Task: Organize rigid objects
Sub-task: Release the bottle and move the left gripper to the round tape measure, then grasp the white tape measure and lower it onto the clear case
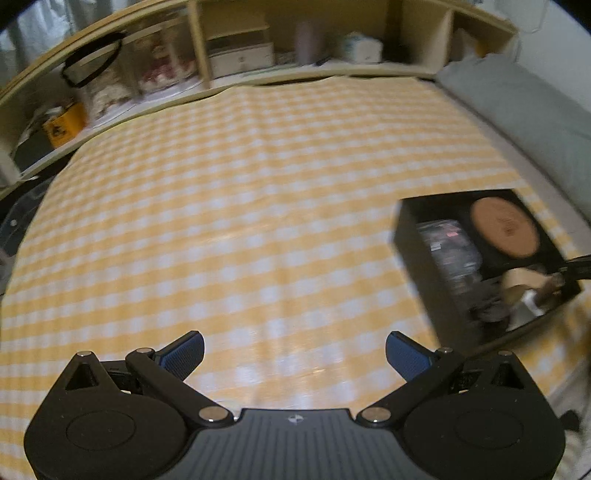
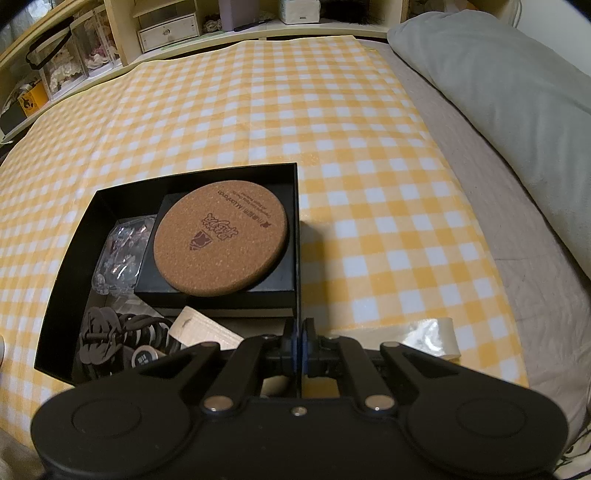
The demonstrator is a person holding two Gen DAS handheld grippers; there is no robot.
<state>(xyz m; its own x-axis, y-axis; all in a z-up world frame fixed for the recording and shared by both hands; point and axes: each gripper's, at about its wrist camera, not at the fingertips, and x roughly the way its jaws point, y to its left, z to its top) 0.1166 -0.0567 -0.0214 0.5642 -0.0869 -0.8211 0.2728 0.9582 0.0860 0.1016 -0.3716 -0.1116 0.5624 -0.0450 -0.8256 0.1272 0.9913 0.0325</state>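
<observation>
A yellow-and-white checked cloth point(image 2: 258, 110) covers the bed in front of me. A grey pillow point(image 2: 509, 85) lies along its right side, on the beige sheet point(image 2: 517, 266). Beyond the cloth's far edge I see a wooden shelf unit point(image 2: 122, 33) — a white drawer box point(image 2: 166, 31) in one compartment, a yellow box point(image 1: 64, 123) far left, and clear containers point(image 2: 88, 55) between them.

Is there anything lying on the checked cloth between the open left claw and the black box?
Nothing visible. The left claw is open and empty over bare checked cloth, and the stretch across to the black box shows only cloth. The view is motion-blurred, so small items could be missed.
</observation>
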